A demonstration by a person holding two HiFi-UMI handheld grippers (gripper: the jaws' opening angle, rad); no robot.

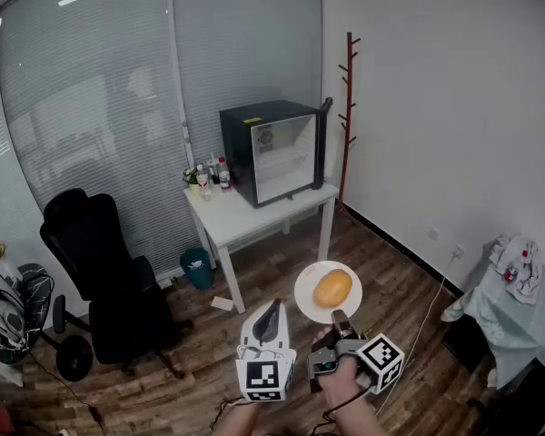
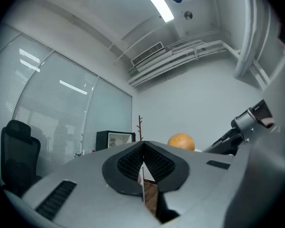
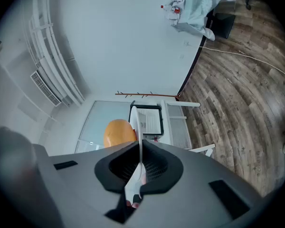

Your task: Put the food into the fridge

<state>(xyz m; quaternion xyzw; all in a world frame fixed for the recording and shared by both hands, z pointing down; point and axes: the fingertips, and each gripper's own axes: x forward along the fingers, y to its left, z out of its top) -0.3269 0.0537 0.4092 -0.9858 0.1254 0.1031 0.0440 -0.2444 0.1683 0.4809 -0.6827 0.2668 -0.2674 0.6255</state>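
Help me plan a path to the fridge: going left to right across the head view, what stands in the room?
Black office chair → teal bin → mini fridge → coat rack → cloth-draped stand.

Food on plate, fridge on table

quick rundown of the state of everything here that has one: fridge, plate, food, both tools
fridge: on the white table, door looks swung open to the right
plate: held flat by its rim in the right tool
food: resting on the plate, not in the fridge yet
right tool: shut on the plate
left tool: shut, empty
bottles: upright beside the fridge
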